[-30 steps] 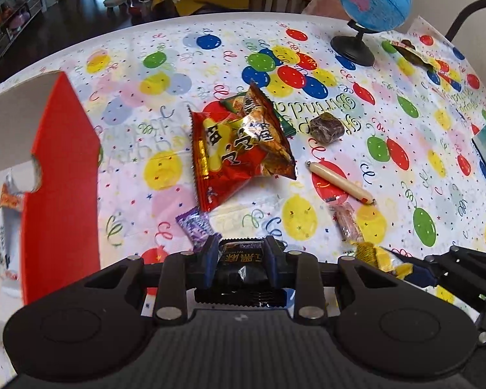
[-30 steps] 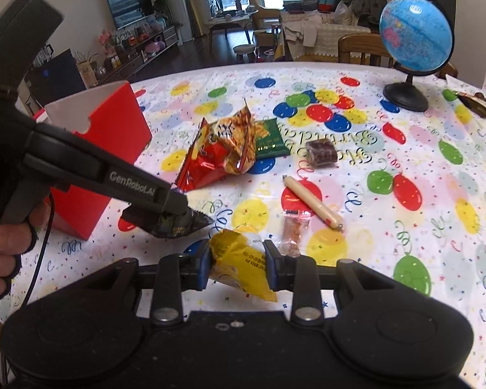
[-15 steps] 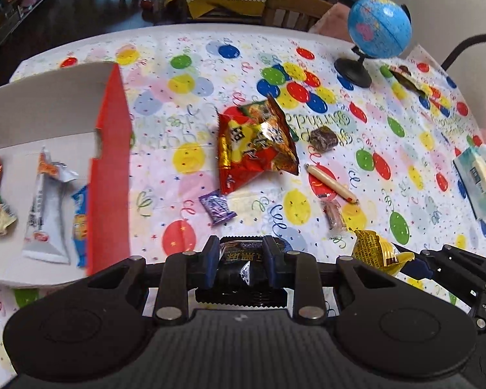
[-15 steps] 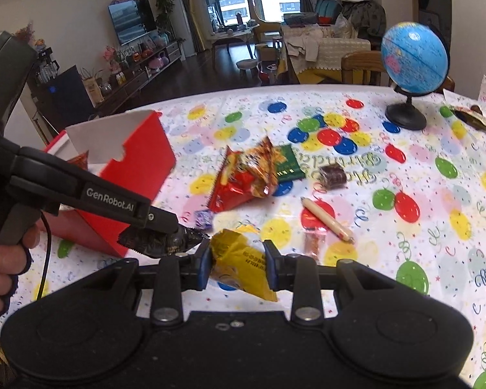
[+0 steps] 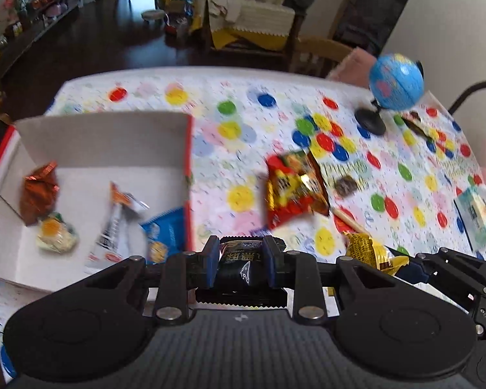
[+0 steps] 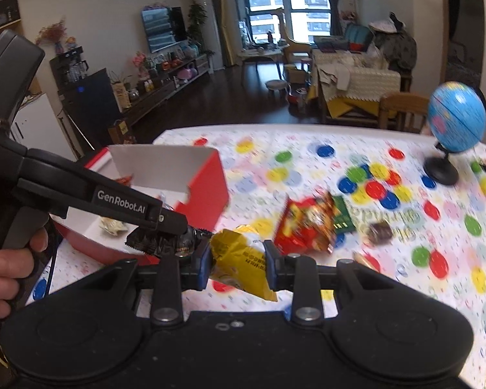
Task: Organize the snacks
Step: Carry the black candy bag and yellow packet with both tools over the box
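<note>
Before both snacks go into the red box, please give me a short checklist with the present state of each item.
1. Left gripper shut on the black packet: ok.
2. Right gripper shut on the yellow packet: ok.
3. Red box open at the top: ok.
4. Free floor space inside the box, among the snacks already there: ok.
5. Either packet already above the box opening: cannot tell.
6. The two grippers apart: cannot tell, their tips look very near in the right wrist view.
</note>
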The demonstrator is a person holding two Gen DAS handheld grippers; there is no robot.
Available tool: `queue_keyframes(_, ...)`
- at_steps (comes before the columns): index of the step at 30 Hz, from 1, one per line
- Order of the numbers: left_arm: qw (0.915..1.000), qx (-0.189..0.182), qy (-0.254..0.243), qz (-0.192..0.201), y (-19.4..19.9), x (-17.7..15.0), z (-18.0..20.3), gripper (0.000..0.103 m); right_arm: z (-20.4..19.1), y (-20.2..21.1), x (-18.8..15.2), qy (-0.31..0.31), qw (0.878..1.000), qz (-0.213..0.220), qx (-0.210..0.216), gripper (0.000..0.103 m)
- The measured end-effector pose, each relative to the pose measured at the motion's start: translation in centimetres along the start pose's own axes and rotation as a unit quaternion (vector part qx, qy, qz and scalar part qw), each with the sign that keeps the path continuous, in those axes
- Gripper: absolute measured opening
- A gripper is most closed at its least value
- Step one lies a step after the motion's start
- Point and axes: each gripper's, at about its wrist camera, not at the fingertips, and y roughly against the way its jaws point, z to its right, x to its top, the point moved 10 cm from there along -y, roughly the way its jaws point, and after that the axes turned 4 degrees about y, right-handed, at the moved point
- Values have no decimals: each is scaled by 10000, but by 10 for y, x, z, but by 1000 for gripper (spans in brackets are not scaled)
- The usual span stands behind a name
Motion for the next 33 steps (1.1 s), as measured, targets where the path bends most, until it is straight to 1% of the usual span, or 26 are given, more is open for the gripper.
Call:
queue_keyframes(8,9996,72,129,258,20,24,-43,28,-39,-16,30,206,9997,126,99,31)
queue_keyframes(14,9991,177,210,334,26,35,-79,28,-63,-38,42,212,9997,76,134,31)
queue_keyframes(24,9979,400,402,297,19,42,-145,28,-102,-81,46,244,9994,-155,201,31)
queue_keyframes(33,9957,717,578,136,2,41,-201,28,-125,-122,41,445,9978,-492,71,31)
